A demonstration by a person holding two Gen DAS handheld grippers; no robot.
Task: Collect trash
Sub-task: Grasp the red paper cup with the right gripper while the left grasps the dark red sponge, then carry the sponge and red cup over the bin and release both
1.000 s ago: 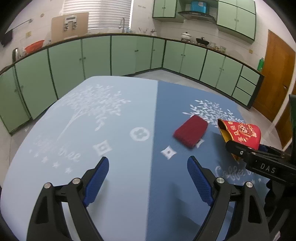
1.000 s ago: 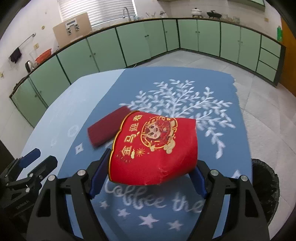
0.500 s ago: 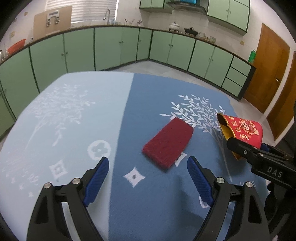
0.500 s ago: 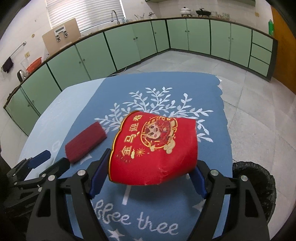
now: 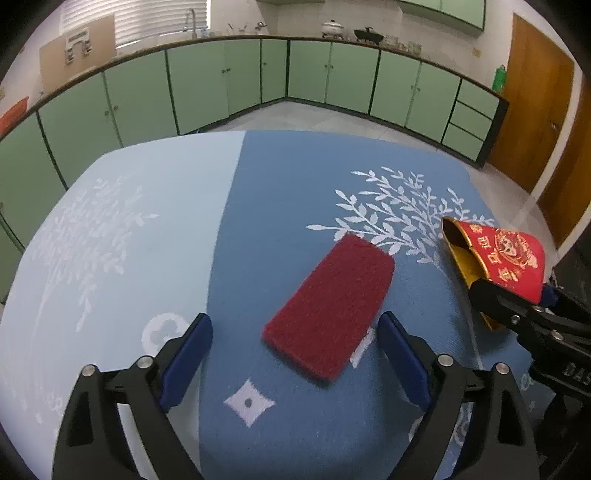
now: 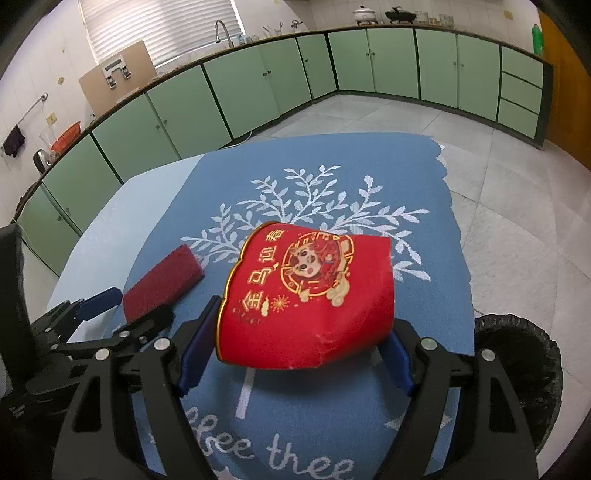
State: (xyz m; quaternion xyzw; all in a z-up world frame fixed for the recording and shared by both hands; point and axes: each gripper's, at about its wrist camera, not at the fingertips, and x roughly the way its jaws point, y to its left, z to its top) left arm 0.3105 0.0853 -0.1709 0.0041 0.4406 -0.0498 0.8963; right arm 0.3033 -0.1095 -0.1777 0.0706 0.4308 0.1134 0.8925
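**A green kitchen around a blue table**

A two-tone tablecloth (image 5: 155, 236) covers the table, pale blue on one half and darker blue on the other, with white leafy branches and lettering woven in. Mint-green cabinets (image 6: 236, 96) run along two walls under a dark countertop. On that counter stand a tap (image 6: 221, 31), a white lidded pot (image 6: 364, 14), a dark pan (image 6: 399, 14) and a green bottle (image 6: 538, 38). A brown board (image 6: 118, 75) leans by the slatted window blind (image 6: 159, 26). A dark cloth (image 6: 13, 142) hangs from a wall rail. A wooden door (image 5: 532, 118) stands past the cabinets. The floor is pale tile (image 6: 517, 206).
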